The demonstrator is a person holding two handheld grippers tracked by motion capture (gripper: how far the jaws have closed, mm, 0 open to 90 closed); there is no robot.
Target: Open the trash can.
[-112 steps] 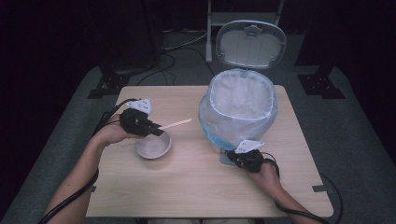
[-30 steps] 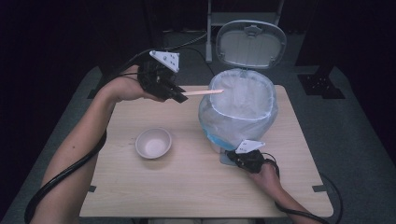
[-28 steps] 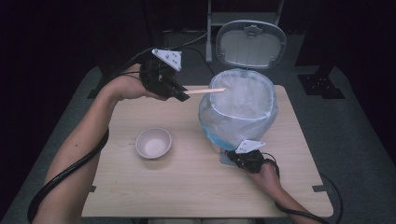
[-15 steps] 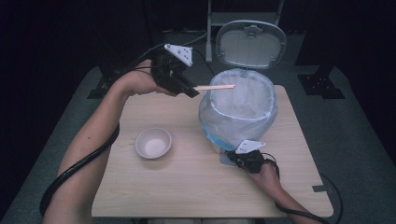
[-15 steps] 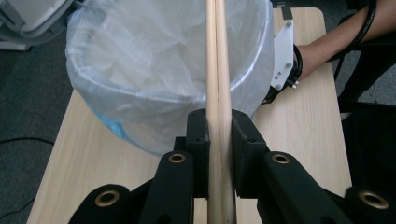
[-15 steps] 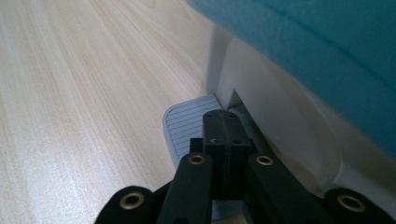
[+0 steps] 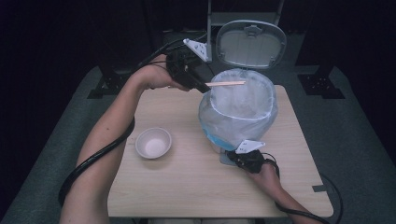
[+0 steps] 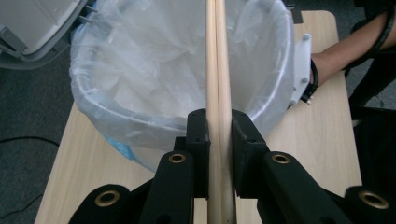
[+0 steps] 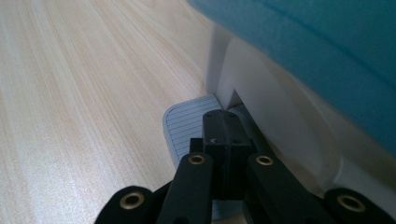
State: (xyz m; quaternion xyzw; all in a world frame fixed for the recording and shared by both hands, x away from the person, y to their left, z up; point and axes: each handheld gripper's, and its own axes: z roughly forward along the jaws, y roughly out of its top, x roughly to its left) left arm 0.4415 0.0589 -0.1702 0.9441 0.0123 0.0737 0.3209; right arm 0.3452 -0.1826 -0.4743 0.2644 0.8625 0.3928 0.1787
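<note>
- Presently, the count stands at one pedal bin (image 7: 240, 119) lined with a clear bag (image 8: 154, 70), one white bowl (image 7: 153, 143), one pair of wooden chopsticks (image 7: 226, 83), and two tongs, all on or over one wooden bench (image 7: 187, 177).
- The bin's lid (image 7: 252, 42) stands raised behind the opening.
- The left tongs (image 7: 204, 87) are pinching the chopsticks; in the left gripper view the two sticks (image 8: 218, 70) lie side by side, pressed between the black pads.
- The left forearm reaches far across the bench, hand raised near the bin's rim at its far left side.
- The chopsticks lie roughly level, long axis running from the tongs out over the bin's mouth, free ends above the bag's interior.
- The right tongs (image 7: 232, 157) are pressed together with nothing between them, as the right gripper view (image 9: 224, 128) shows.
- The right hand (image 7: 264, 170) sits low at the bin's near base; the closed tips rest on the grey ribbed pedal (image 9: 184, 123).
- The bowl stands alone on the bench, well apart from the bin, to its left.
</note>
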